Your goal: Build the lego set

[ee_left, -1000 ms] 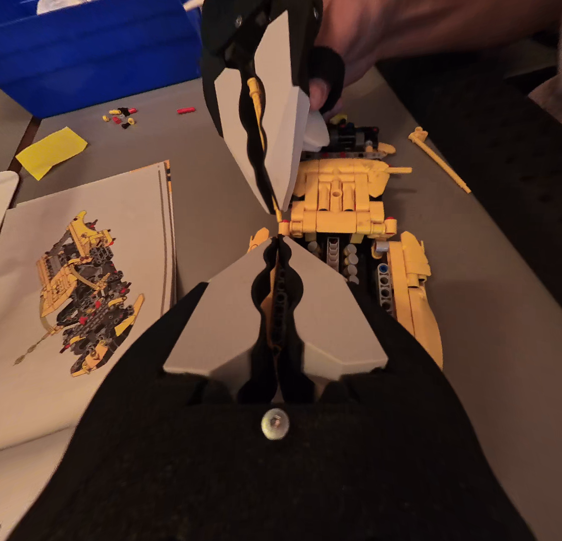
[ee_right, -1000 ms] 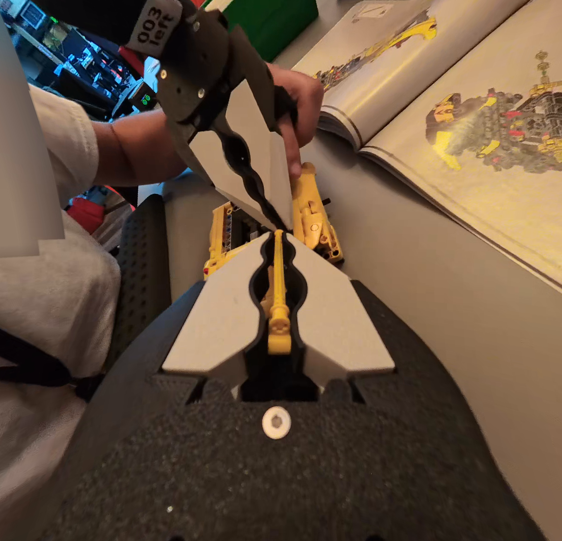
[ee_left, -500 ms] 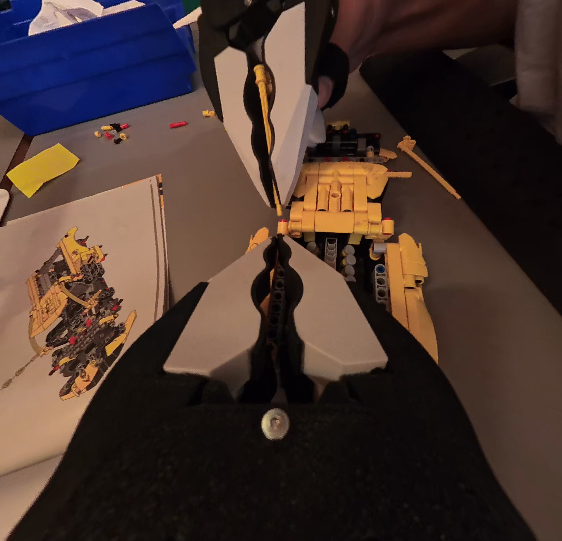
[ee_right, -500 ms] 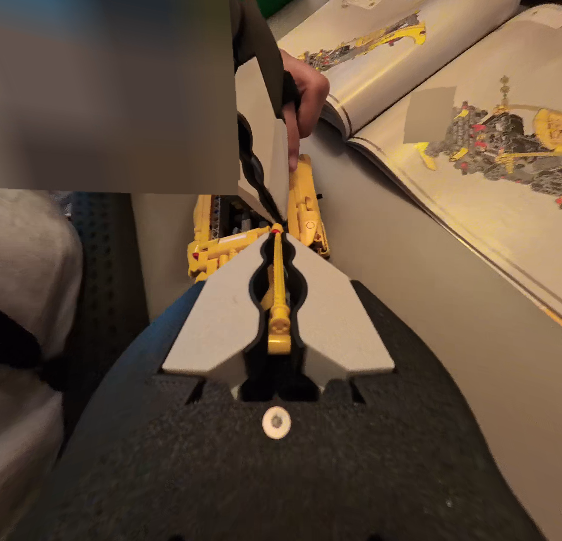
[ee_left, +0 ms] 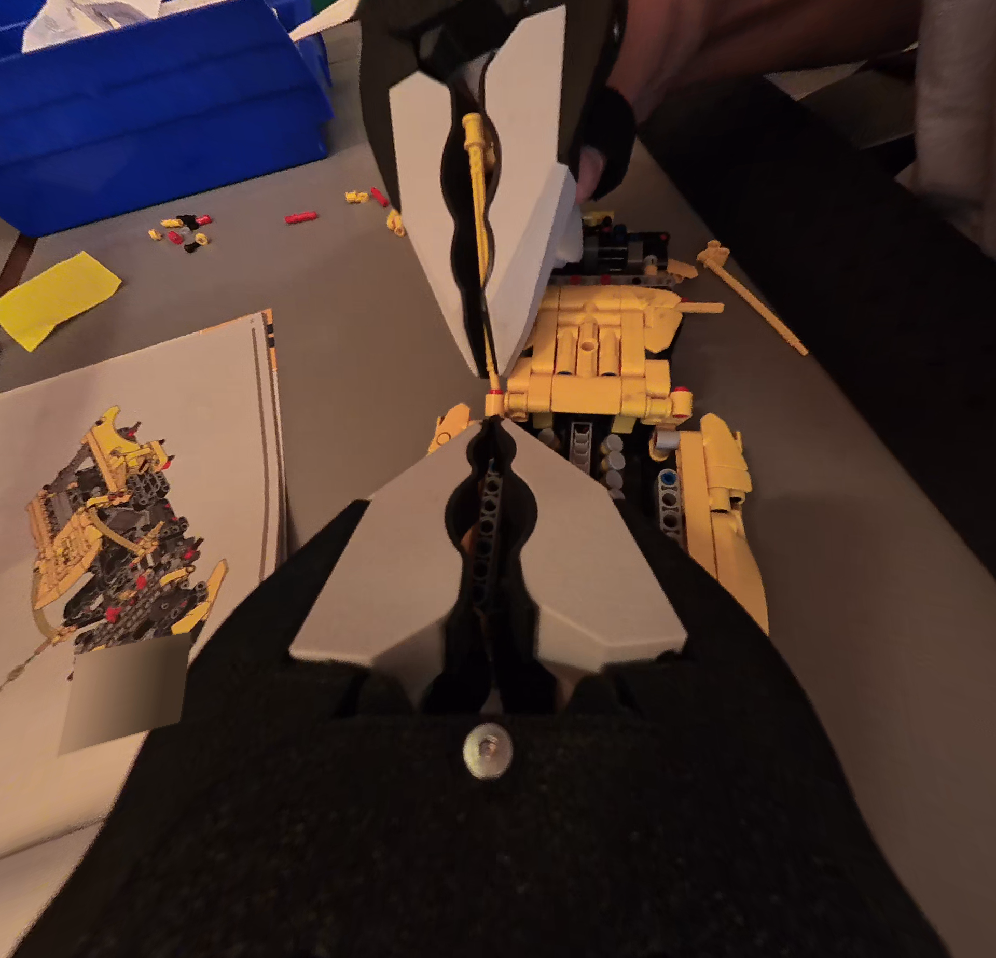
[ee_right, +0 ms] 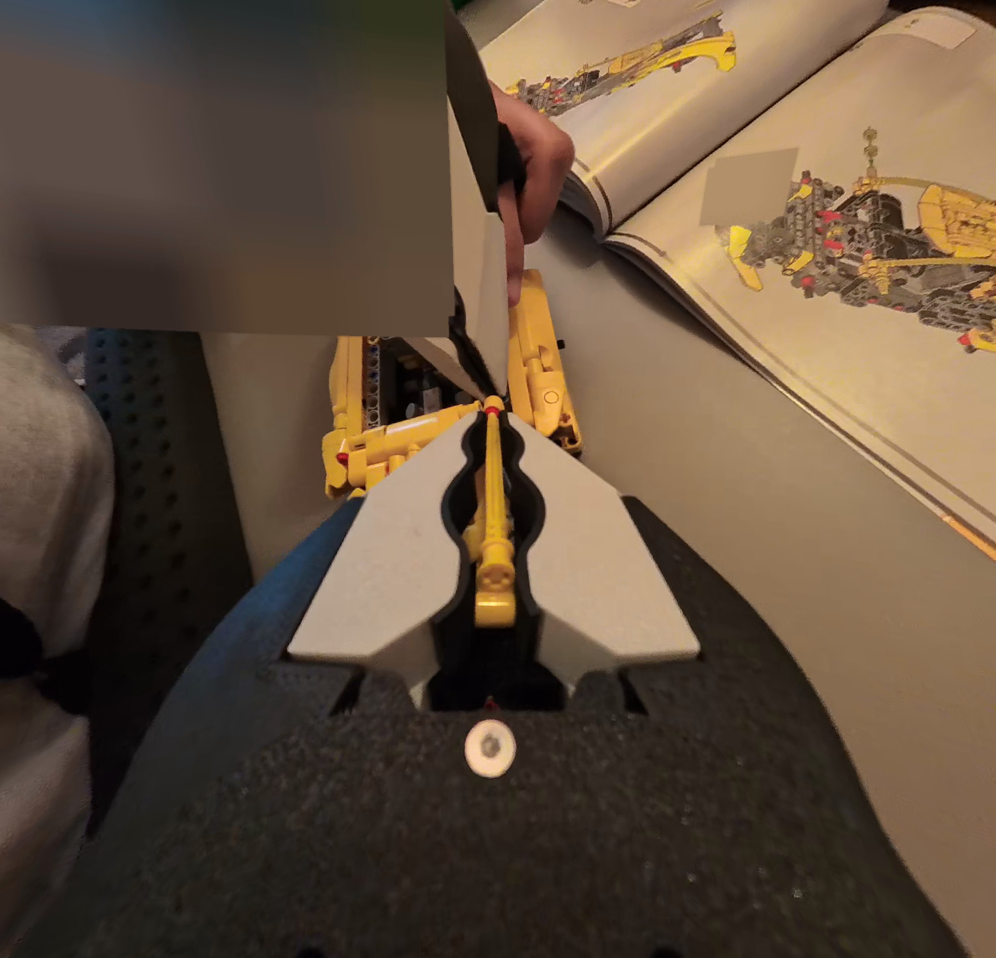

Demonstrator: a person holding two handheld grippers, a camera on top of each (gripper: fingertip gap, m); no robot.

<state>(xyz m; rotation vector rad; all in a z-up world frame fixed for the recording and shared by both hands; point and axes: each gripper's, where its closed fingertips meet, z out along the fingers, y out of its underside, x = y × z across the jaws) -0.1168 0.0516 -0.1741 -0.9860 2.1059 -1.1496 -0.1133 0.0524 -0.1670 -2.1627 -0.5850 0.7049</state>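
The yellow and black lego model lies on the grey table. My left gripper is shut on the model's left side, and a black holed beam shows between its fingers. My right gripper comes down from above, shut on a long thin yellow rod. In the right wrist view the rod lies along the right gripper. Its tip touches a red-pinned yellow connector at the model's corner. The left gripper's tips sit just beyond, partly hidden.
An open instruction booklet lies left of the model, and also shows in the right wrist view. Blue bins, a yellow paper and small loose pieces lie far left. Another yellow rod lies by the table's right edge. The grippers are tip to tip, or close to it.
My right gripper has stood more upright and closed in on the model, bringing the rod's tip onto the corner connector. My left gripper stays shut on the model.
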